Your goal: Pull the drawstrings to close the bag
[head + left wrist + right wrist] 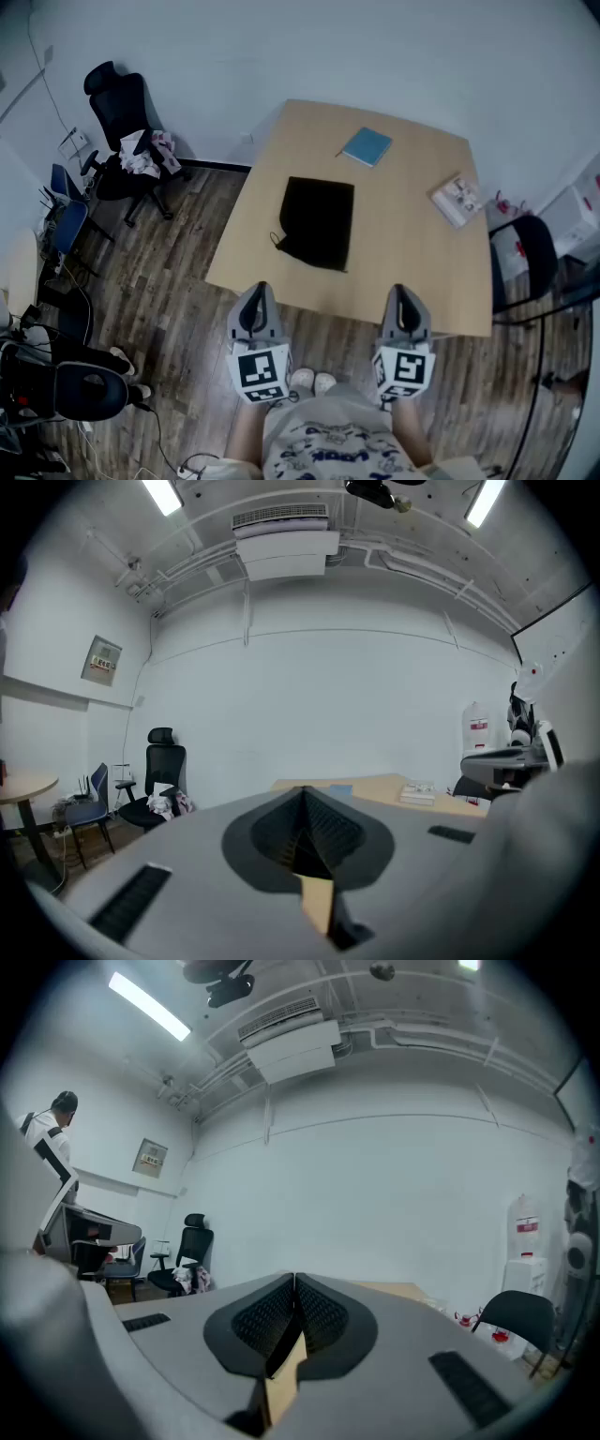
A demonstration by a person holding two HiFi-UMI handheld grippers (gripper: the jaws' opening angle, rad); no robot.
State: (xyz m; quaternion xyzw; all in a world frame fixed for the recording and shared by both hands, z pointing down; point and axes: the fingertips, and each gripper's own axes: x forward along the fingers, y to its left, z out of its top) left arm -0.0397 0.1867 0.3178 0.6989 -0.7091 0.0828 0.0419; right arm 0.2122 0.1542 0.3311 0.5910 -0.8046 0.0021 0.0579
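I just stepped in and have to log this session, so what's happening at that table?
A person stands at the near edge of a light wooden table with a hand-held gripper in each hand. The left gripper and the right gripper are both shut and empty, held short of the table edge. A flat black fabric drawstring bag lies untouched on the table, its cord at the near left corner. The pull has not yet started.

Bag (317, 223) on table (412, 253), notebook (367, 146) behind
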